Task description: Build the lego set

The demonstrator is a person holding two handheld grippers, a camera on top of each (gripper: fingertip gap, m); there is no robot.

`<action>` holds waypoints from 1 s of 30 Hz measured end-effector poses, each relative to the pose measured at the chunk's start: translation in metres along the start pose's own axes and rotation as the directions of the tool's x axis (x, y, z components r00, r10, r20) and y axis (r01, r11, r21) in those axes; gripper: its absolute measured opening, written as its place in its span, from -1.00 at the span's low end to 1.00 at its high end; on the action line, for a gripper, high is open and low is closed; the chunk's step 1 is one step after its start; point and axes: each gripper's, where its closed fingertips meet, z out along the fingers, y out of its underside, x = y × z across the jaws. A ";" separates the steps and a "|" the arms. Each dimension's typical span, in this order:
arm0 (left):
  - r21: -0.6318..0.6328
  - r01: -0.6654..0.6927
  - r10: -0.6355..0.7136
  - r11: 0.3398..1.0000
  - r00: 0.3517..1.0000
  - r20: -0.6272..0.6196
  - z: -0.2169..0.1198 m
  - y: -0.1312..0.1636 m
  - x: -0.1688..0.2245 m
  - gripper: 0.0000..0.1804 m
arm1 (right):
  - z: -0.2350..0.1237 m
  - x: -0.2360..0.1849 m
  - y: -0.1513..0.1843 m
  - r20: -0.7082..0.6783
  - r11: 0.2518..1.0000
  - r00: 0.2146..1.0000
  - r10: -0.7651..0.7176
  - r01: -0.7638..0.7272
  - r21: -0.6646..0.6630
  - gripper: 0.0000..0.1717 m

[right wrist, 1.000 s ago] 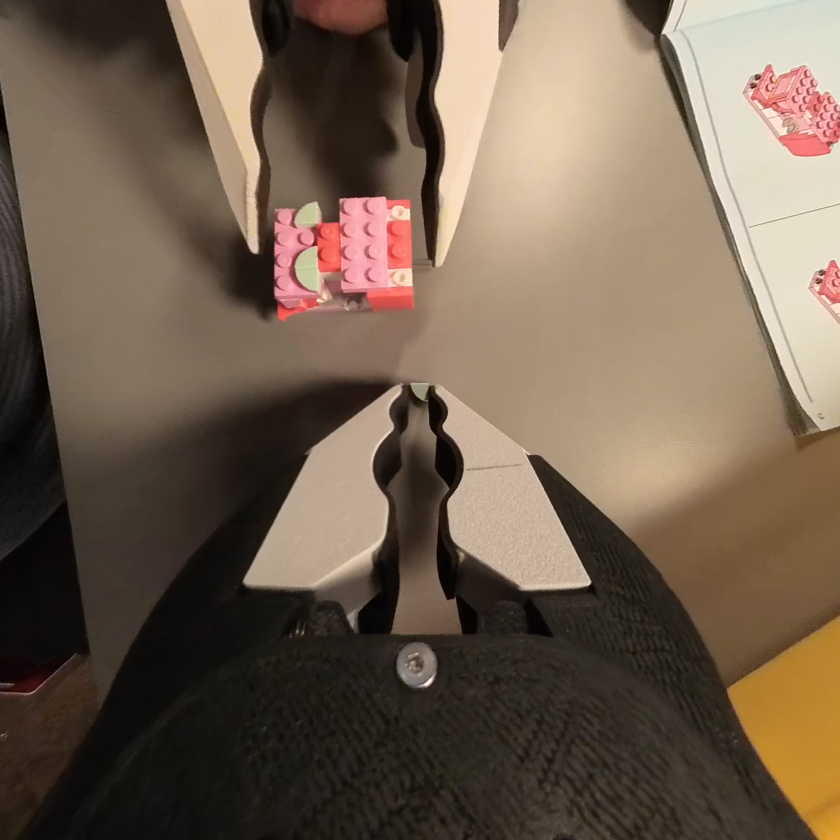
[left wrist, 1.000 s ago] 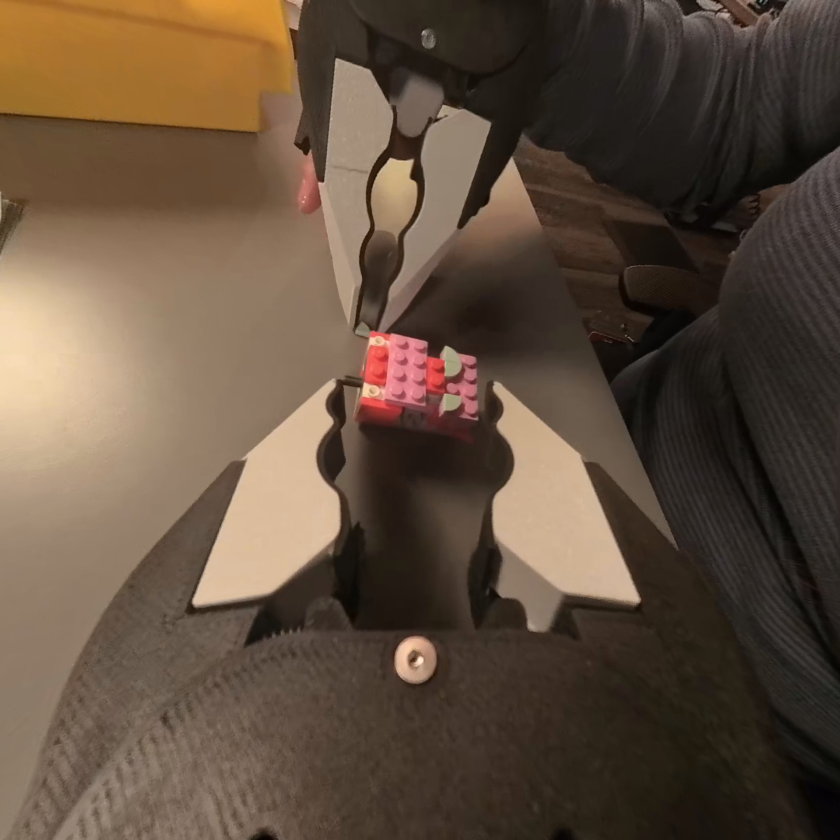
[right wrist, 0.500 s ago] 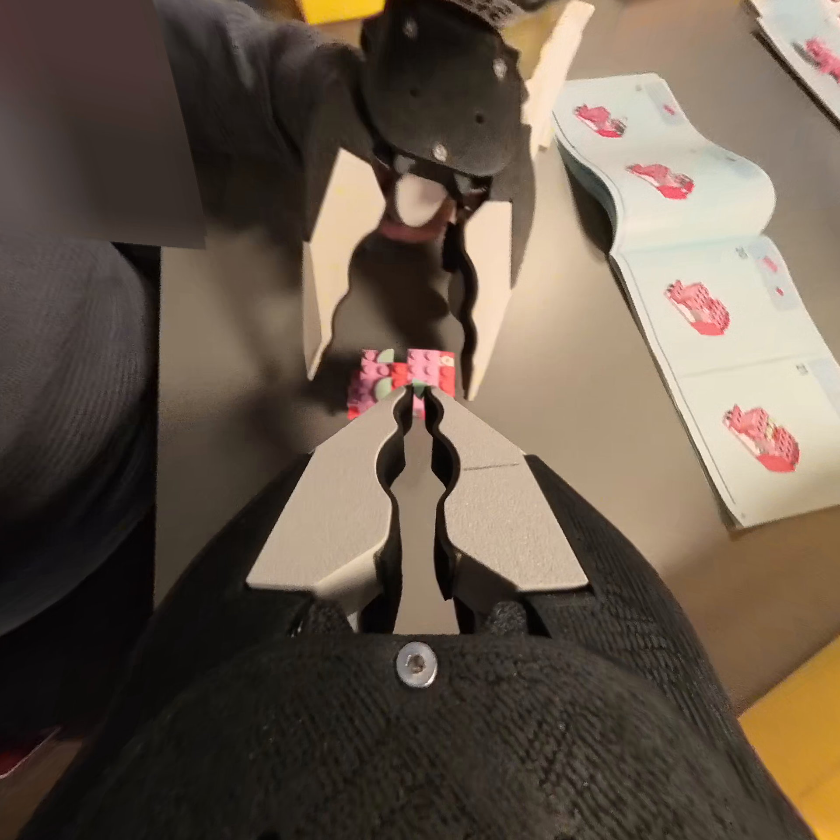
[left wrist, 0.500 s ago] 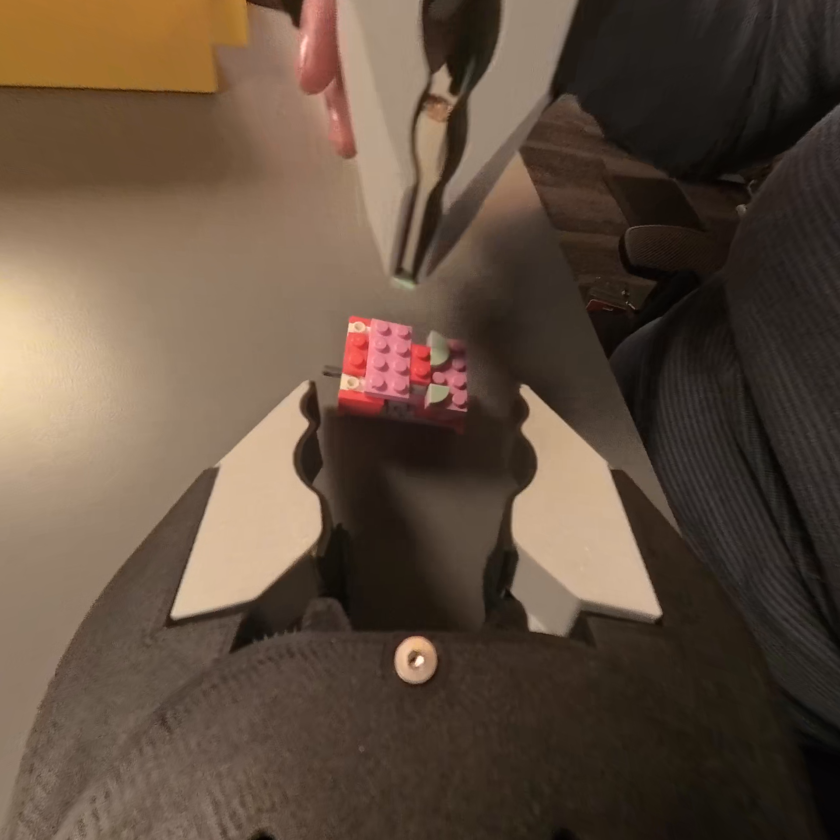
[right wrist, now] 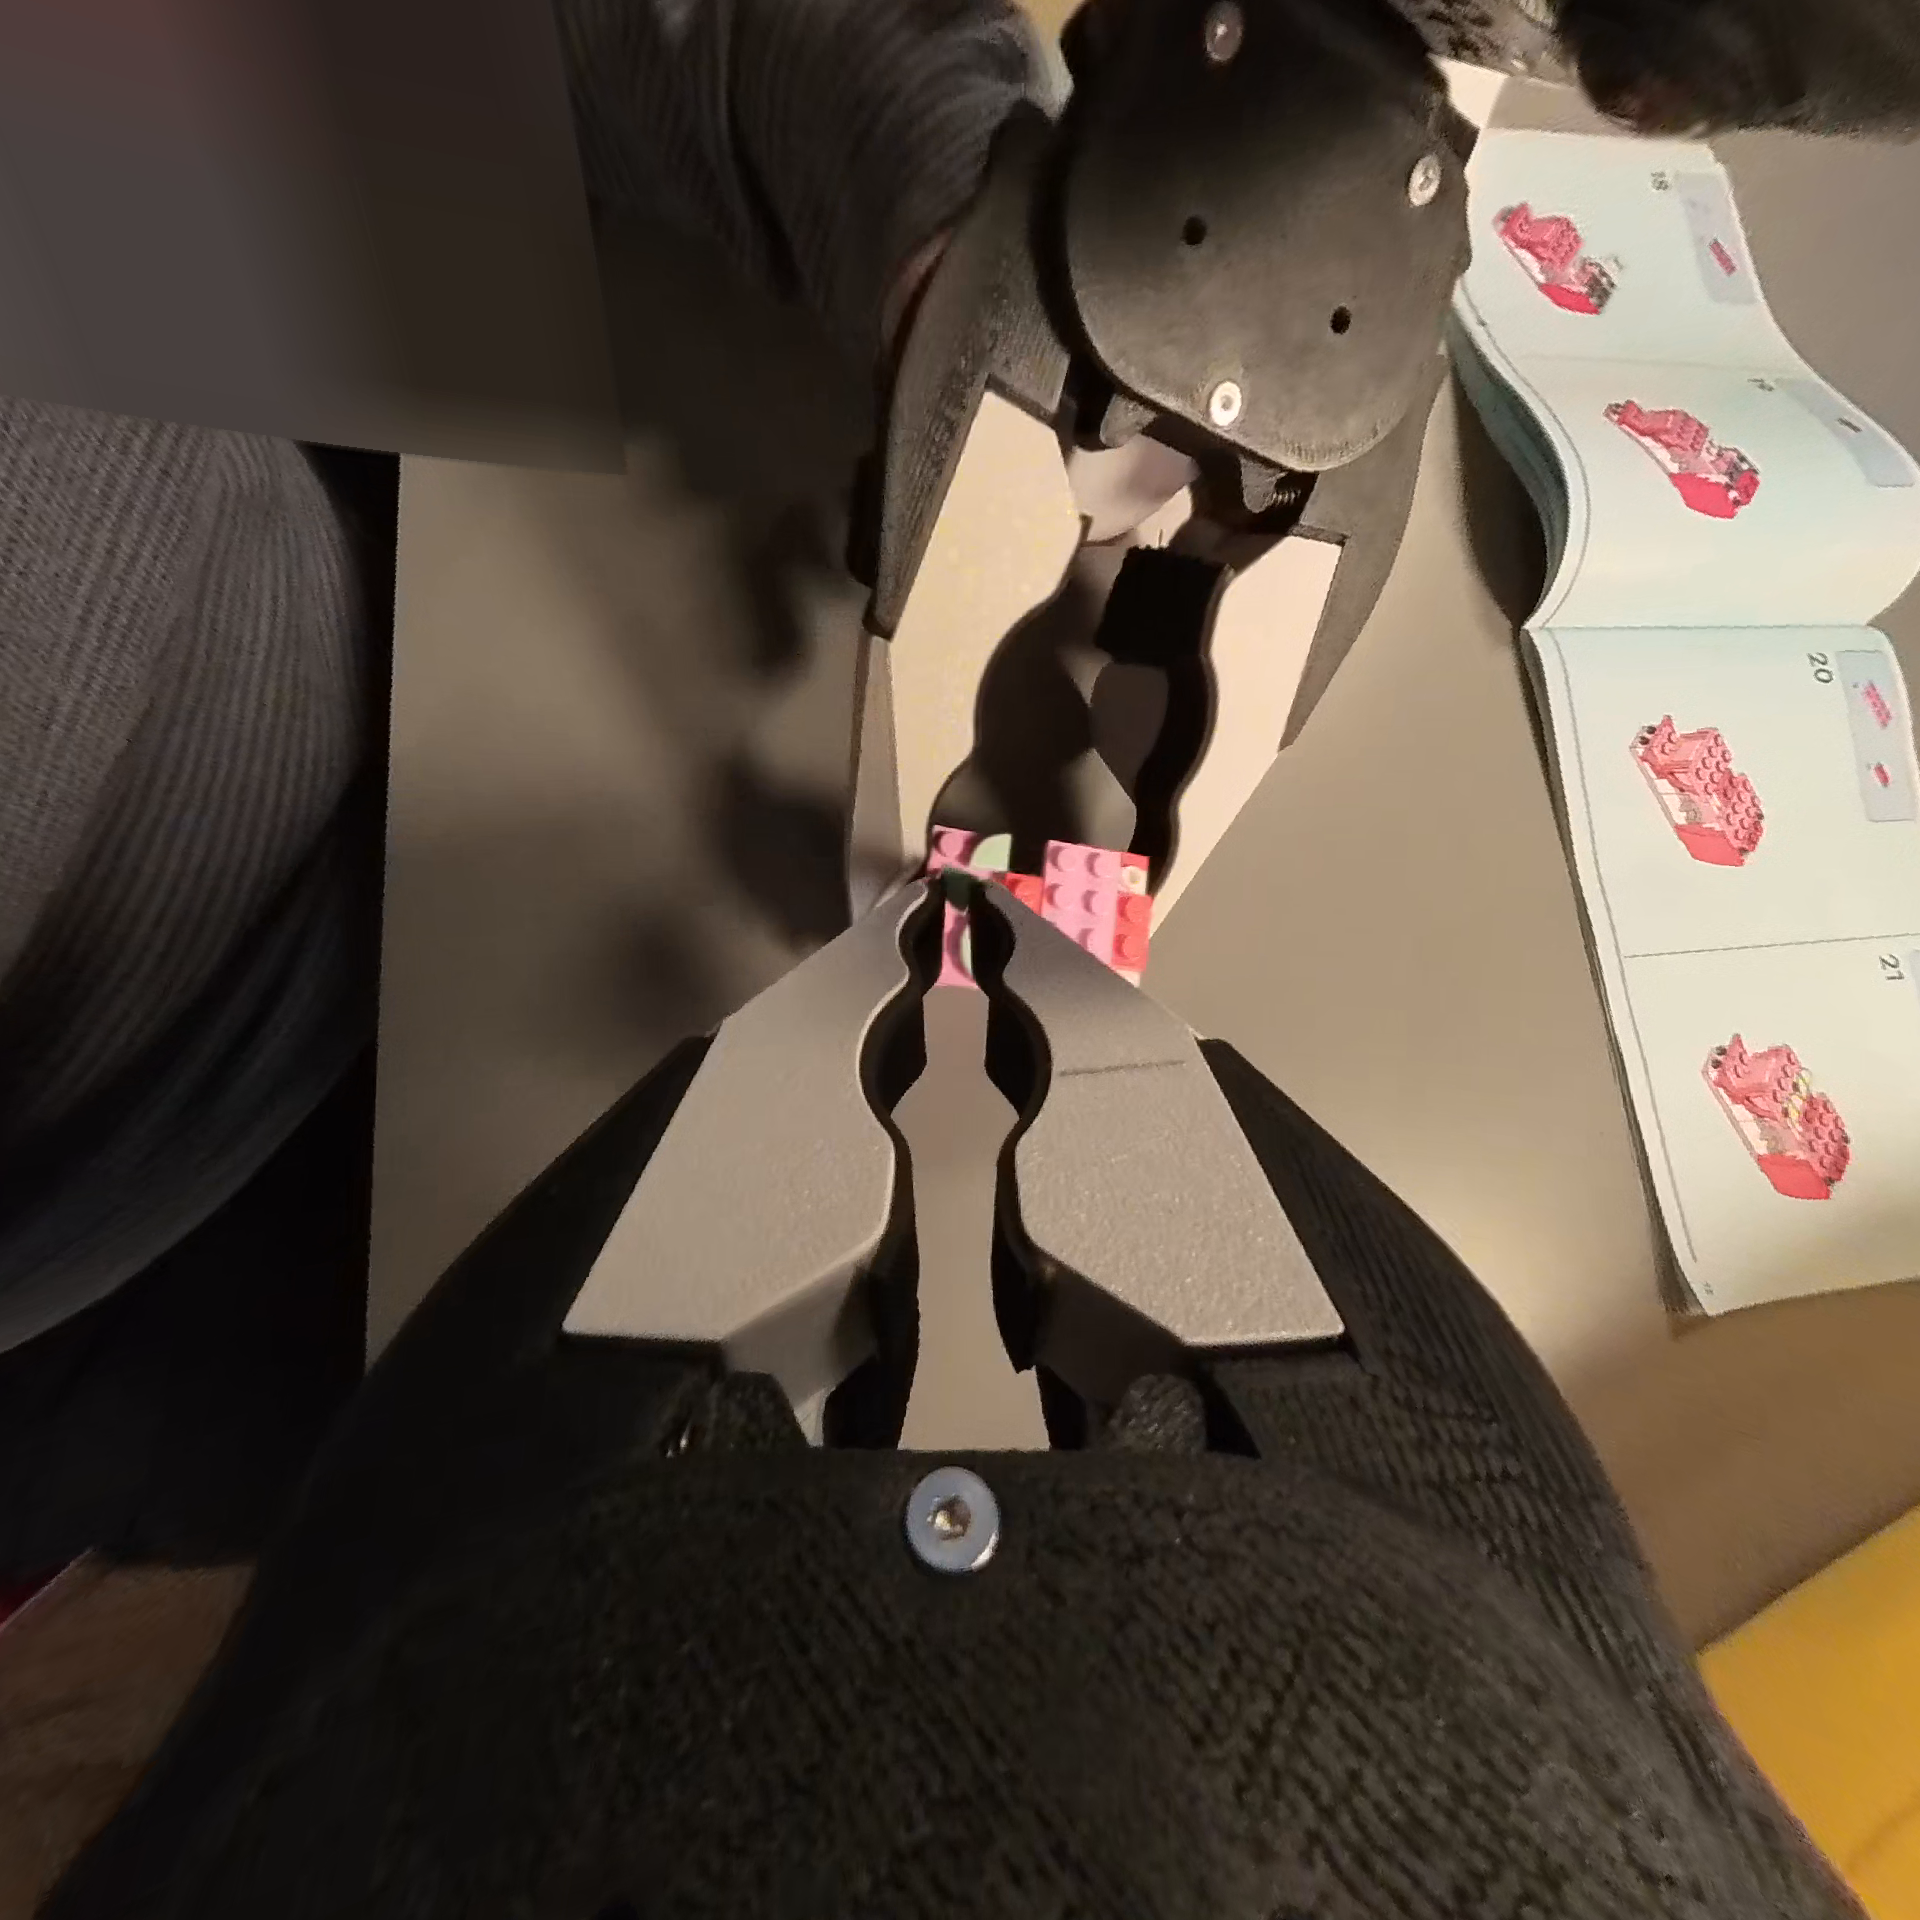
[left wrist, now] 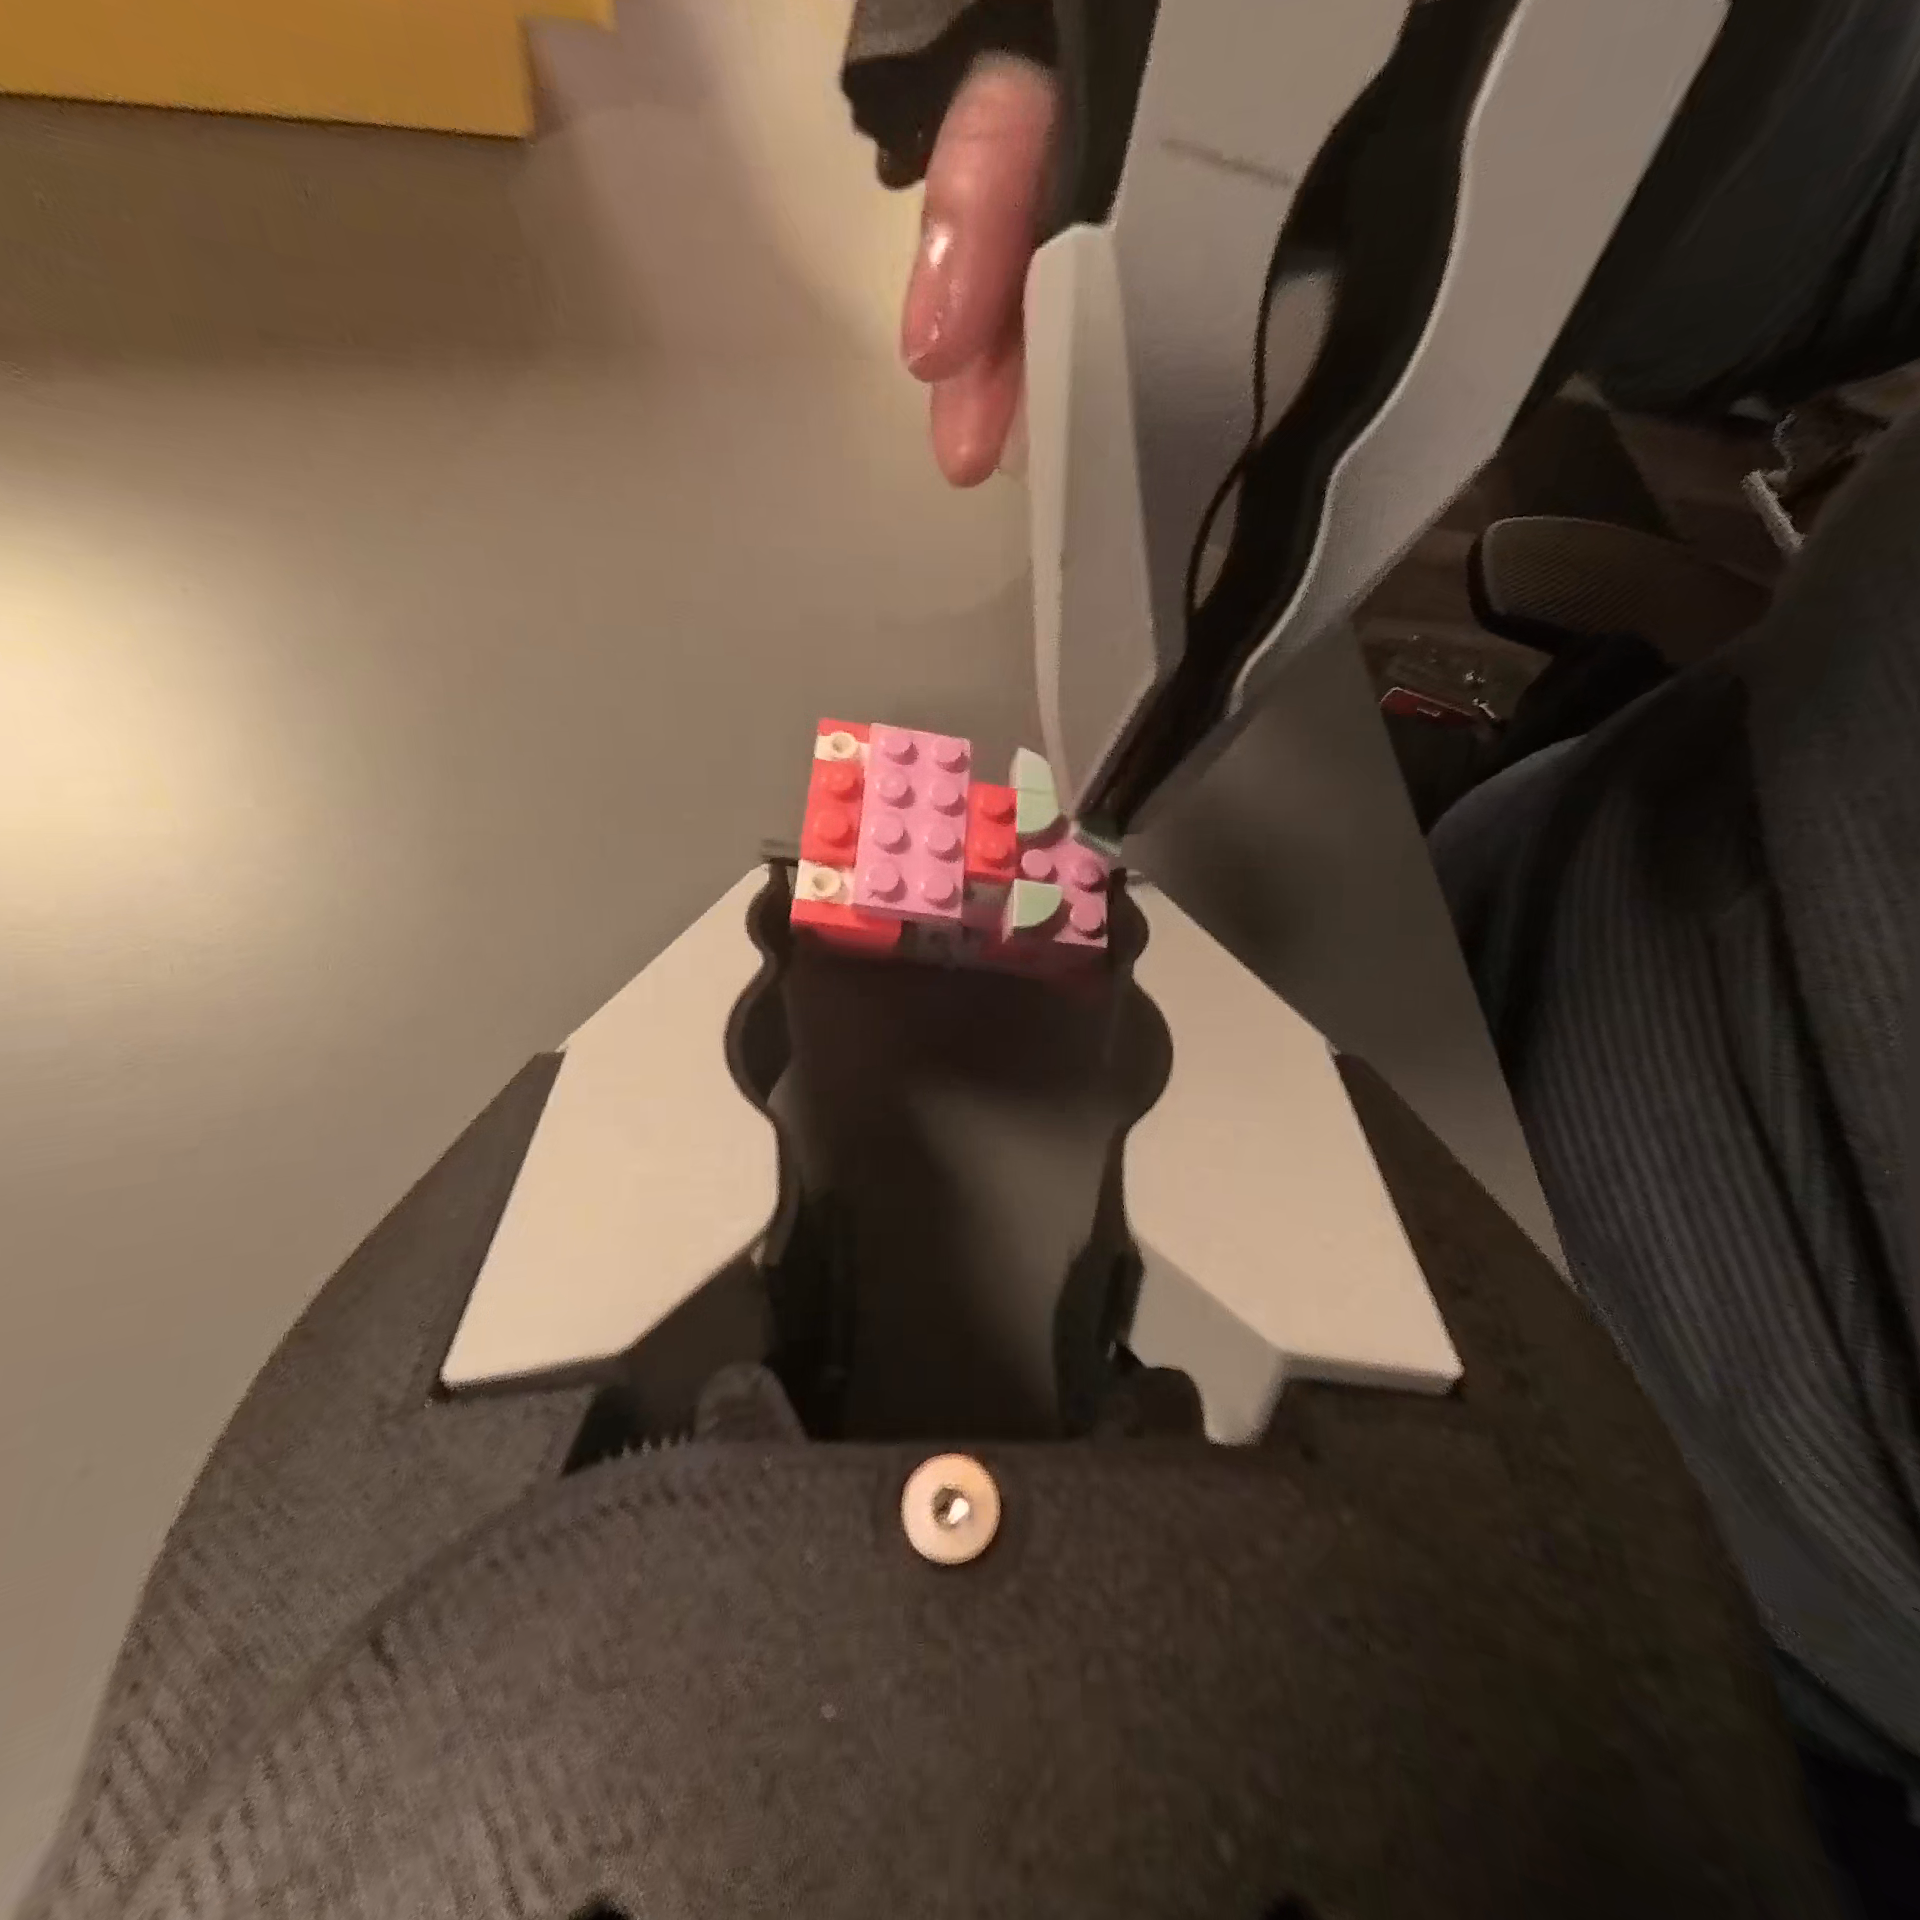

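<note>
Left wrist view:
- left gripper (left wrist: 951, 894) spread to about the width of the brick build (left wrist: 920, 831), fingertips (left wrist: 764, 904) flush against its two sides, so clamped on it as far as visible.
- brick build = red base, lilac plate on top, two pale green half-round tiles on the pink end; sits low over the grey counter (left wrist: 416, 675), right at the fingertips. Cannot tell whether resting on the counter or lifted just clear.
- right gripper (left wrist: 1107, 826) coming in steeply from top right, fingers pressed nearly together, tips touching the pink end of the build beside the far green tile.
- small green piece (left wrist: 1096, 834) pinched at those tips, barely visible.
- bare finger (left wrist: 966, 312) of the person alongside the right gripper's body. Yellow object (left wrist: 260, 73) at the far edge of the counter, well apart. Dark ribbed sleeve (left wrist: 1714, 1039) on the right.

Right wrist view:
- right gripper (right wrist: 956, 883) narrow, only a slit between the fingers, green piece (right wrist: 954, 885) held at the very tip.
- tip lands on the pink end of the build (right wrist: 1081, 904), just beside a green tile already seated there.
- left gripper (right wrist: 1039, 852) opposite, pointing back at the camera, fingers straddling the build from both sides.
- open booklet (right wrist: 1714, 727) with pictures of a pink-red model lying on the counter to the right, well apart.
- seating of the green piece on the studs: cannot tell, tips hide it.
</note>
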 end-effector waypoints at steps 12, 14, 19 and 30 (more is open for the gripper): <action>-0.028 -0.055 0.055 0.998 0.998 -0.008 0.004 0.002 0.008 -0.34 | -0.001 -0.004 -0.001 0.032 0.996 0.997 -0.073 0.075 -0.042 -0.97; -0.027 -0.061 0.061 0.998 0.998 -0.010 0.004 0.002 0.009 -0.34 | -0.001 -0.006 -0.002 0.044 0.996 0.996 -0.079 0.081 -0.040 -0.97; 0.000 -0.074 0.074 0.997 0.997 -0.011 0.002 -0.004 0.011 -0.35 | 0.001 -0.007 0.000 0.065 0.992 0.993 -0.099 0.103 -0.072 -0.97; 0.036 -0.081 0.081 0.996 0.997 0.000 -0.003 -0.009 0.009 -0.34 | 0.000 -0.004 -0.003 0.053 0.992 0.993 -0.106 0.109 -0.068 -0.95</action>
